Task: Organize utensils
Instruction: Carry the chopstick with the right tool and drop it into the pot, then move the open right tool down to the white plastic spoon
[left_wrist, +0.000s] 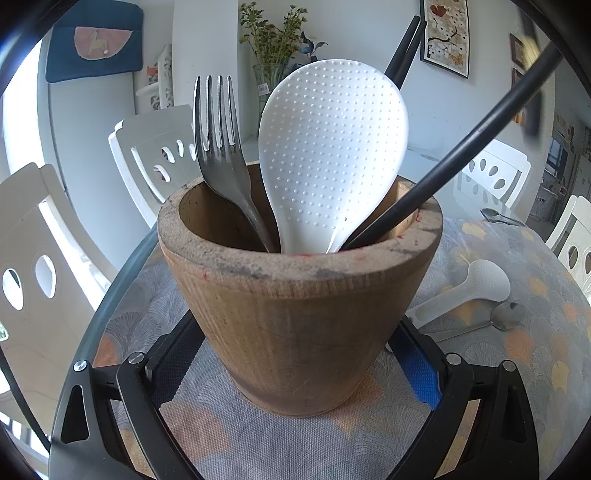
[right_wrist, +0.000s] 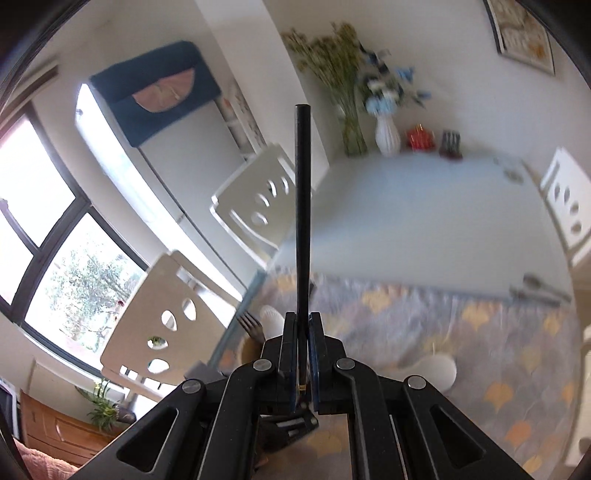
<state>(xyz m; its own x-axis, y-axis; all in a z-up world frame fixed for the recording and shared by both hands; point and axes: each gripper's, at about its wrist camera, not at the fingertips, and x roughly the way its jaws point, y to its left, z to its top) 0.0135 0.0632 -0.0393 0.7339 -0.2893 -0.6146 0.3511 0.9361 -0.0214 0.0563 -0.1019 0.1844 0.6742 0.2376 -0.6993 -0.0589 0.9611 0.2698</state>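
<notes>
— As the left gripper stands around the base of the wooden cup, are its fingers pressing the wood?

— I cannot tell. One finger is on each side of the cup, very near, but the contact itself is hidden. The cup stands upright on the table, on a cloth with a grey and orange fan pattern. It is light brown, wider at the top, with a thick rim that has dark and red marks.

— What is inside?

— A dark metal fork with tines up, a white rice paddle covered with small bumps, and black chopsticks behind it. One more long black stick crosses the cup's right rim.

— And the right gripper?

— It is clenched on a thin black chopstick, which points straight forward from between the fingers.

— Anything else on the table?

— A second white paddle and a metal spoon lie beside each other, to the right of the cup.
</notes>
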